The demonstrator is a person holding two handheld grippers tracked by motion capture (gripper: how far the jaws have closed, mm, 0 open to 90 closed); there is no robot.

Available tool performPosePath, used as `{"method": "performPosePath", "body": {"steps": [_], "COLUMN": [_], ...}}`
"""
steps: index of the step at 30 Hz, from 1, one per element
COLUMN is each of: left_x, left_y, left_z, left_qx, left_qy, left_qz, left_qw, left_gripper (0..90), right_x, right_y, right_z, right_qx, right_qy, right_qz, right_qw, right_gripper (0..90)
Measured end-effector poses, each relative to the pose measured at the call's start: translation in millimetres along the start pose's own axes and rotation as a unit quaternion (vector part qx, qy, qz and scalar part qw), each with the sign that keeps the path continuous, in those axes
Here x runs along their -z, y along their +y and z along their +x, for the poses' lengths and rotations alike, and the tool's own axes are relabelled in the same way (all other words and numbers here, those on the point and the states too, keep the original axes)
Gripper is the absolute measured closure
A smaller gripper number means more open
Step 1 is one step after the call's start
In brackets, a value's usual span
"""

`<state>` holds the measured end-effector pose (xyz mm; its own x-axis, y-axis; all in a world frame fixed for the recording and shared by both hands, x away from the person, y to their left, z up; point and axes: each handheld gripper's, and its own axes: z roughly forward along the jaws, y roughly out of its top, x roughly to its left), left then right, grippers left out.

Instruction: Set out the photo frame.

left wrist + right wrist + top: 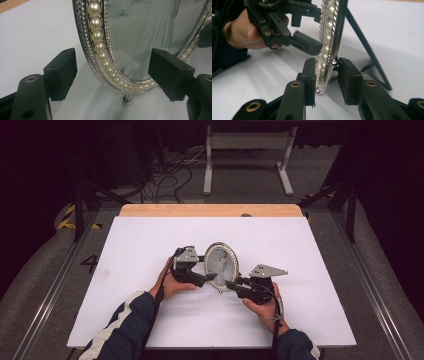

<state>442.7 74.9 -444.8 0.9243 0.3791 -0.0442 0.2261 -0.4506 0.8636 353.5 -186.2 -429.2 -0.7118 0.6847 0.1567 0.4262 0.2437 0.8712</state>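
- Standing upright near the middle of the white table (150, 250), the oval picture frame (221, 265) rests on its rear strut (367, 47), which props it from behind so it leans slightly rather than lying flat.
- The right tool (325, 77) straddles the frame's lower rim, one pad on the pearl-trimmed front and the other behind near a small metal stud. The front pad looks to be touching the rim, but a sliver of gap shows at the rear pad, so I judge this a loosened hold, released or nearly so, not a clench.
- The left tool (110, 72) comes at the frame from the person's left with its jaws spread wide on either side of the lower left curve of the rim; neither pad presses on it, so it is open and grasping nothing.
- Approaching from both sides probably serves to steady or shift the frame without tipping it off its strut.
- The pearl border (96, 25) and twisted metal edge give the pads a narrow, rounded surface, which could slip.
- The table offers wide bare room on all sides of the frame; the wooden strip (210, 210) at the far edge is well apart, and the near edge lies behind the person's hands.
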Motion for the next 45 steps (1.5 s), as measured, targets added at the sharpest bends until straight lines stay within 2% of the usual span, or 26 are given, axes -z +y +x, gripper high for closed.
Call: {"method": "performPosePath", "body": {"steps": [4,5,6,8,13,16,23,29,34,38,45], "left_x": [2.6,3.4,4.2,4.9,10.3,13.6,18.4,23.5,29.6,31.6,29.7], "left_y": [1.9,2.3,2.5,2.9,2.6,2.5,0.8,-0.6,-0.8,-1.3,-1.3], "left_z": [-1.4,-1.7,-2.0,-2.5,-1.3,-1.4,-3.2,-7.7,-11.6,-12.3,-11.4], "left_qx": [-0.006,-0.008,-0.011,-0.012,-0.015,-0.017,-0.023,-0.033,-0.046,-0.045,-0.035], "left_qy": [-0.004,-0.003,-0.003,0.002,0.005,0.006,0.014,0.029,0.024,0.024,0.038], "left_qz": [-0.006,-0.005,-0.006,-0.005,-0.003,-0.005,0.004,0.017,0.028,0.028,0.019], "left_qw": [1.0,0.9999,0.9999,0.9999,0.9999,0.9998,0.9996,0.9989,0.9983,0.9983,0.9985], "left_gripper": [31.3,31.3,35.4,39.4,49.9,53.8,57.7,60.9,61.2,61.9,52.6], "right_x": [10.4,12.8,16.0,19.7,18.8,18.8,15.8,12.2,9.6,8.9,9.9], "right_y": [-1.1,-1.2,-1.0,-1.2,-1.9,-3.9,-4.0,-3.6,-2.7,-2.6,-5.0], "right_z": [4.1,4.2,4.2,2.3,2.7,-1.7,-2.9,-4.0,-6.7,-6.4,-0.4], "right_qx": [0.018,0.02,0.023,0.02,0.025,0.011,0.012,0.004,-0.007,-0.006,0.013], "right_qy": [-0.01,-0.014,-0.02,-0.018,-0.029,-0.029,-0.035,-0.04,-0.041,-0.043,-0.056], "right_qz": [-0.006,-0.009,-0.016,-0.028,-0.029,-0.031,-0.034,-0.038,-0.045,-0.046,-0.034], "right_qw": [0.9998,0.9997,0.9994,0.9992,0.9988,0.999,0.9987,0.9985,0.9982,0.998,0.9978], "right_gripper": [70.0,72.4,75.4,76.5,76.6,75.8,75.2,75.1,75.3,75.2,72.7]}}
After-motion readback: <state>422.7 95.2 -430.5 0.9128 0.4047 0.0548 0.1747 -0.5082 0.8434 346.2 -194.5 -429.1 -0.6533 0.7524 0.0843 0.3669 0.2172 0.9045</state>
